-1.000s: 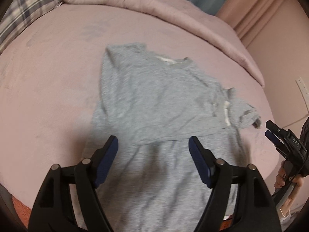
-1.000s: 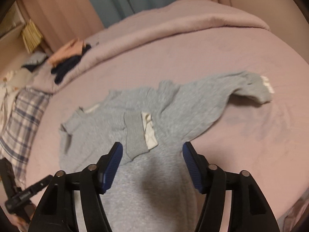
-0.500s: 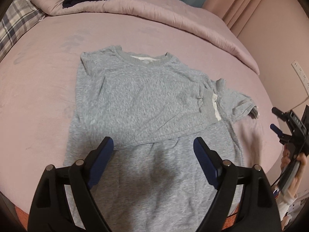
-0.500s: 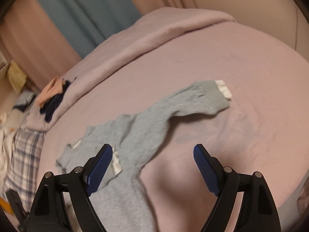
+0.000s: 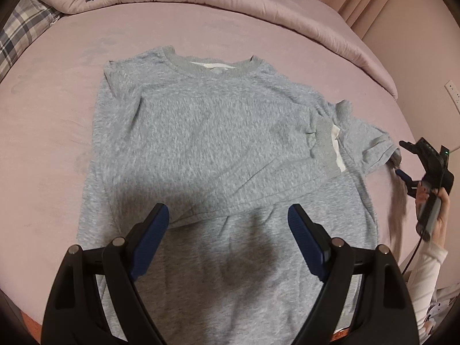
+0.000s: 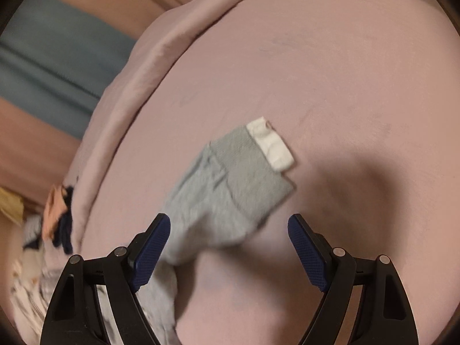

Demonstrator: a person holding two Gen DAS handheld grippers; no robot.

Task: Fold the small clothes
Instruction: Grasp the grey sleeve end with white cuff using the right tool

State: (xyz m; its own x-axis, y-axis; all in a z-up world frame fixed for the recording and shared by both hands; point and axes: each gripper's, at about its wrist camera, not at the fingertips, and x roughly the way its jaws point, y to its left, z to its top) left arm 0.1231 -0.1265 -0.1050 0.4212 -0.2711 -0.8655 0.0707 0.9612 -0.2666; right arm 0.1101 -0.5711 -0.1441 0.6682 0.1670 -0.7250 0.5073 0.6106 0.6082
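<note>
the right hand-held gripper (image 6: 228, 247) is standing wide with its jaws closing a little and nothing pressed between the blue pads; the grey sleeve (image 6: 230, 189) is lying partly in the gap, close against the left pad (image 6: 149, 250), and no pad is gripping it. the sleeve is running from the lower left of the right wrist frame up toward the centre, its long axis slanting up and to the right, and it is ending in a grey cuff (image 6: 256, 166) with a white band (image 6: 270, 141) ahead of the fingertips. the left hand-held gripper (image 5: 228, 244) is also gaping wide and holding nothing, hovering above the lower body of the grey sweatshirt (image 5: 207, 132), which is lying spread on the pink bed (image 5: 51, 132) with its neckline toward the top of the left wrist frame. in that view the right tool (image 5: 425, 166) is sitting at the right edge, just beside the outstretched sleeve, so the right hand is the nearer one to it; judging from this, the sleeve is likely the next thing to be folded inward across the body
</note>
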